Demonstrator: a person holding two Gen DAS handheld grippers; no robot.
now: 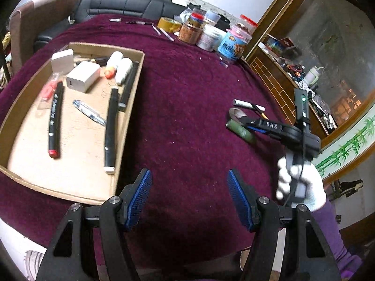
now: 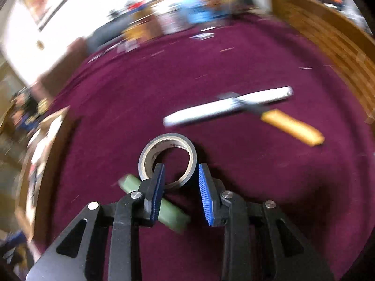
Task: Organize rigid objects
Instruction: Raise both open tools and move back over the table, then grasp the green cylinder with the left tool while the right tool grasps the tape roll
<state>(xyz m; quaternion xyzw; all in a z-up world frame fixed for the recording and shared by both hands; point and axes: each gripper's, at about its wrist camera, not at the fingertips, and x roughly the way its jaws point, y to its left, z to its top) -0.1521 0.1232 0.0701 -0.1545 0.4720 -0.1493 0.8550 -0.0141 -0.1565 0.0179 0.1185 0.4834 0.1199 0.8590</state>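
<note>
A shallow cardboard tray (image 1: 77, 140) on the maroon cloth holds black markers (image 1: 55, 121), a white charger (image 1: 83, 76), a pen (image 1: 89, 112) and white bottles. My left gripper (image 1: 188, 172) hovers open over bare cloth just right of the tray. My right gripper (image 2: 181, 165), also in the left wrist view (image 1: 243, 121), is low over a dark tape roll (image 2: 150, 149). One finger is in the roll's hole and the other outside its right wall, with the pads not pressing. A green stick (image 2: 173, 213) lies under the left finger. Beyond lie a white marker (image 2: 211, 110) and a yellow-handled tool (image 2: 293, 127).
Several jars (image 1: 211, 37) and a yellow tape roll (image 1: 168, 24) stand along the far edge. A wooden cabinet (image 1: 276, 75) borders the right side, and a black sofa (image 1: 121, 4) is behind. A white-gloved hand (image 1: 302, 182) holds the right gripper. Bare cloth lies between tray and tape.
</note>
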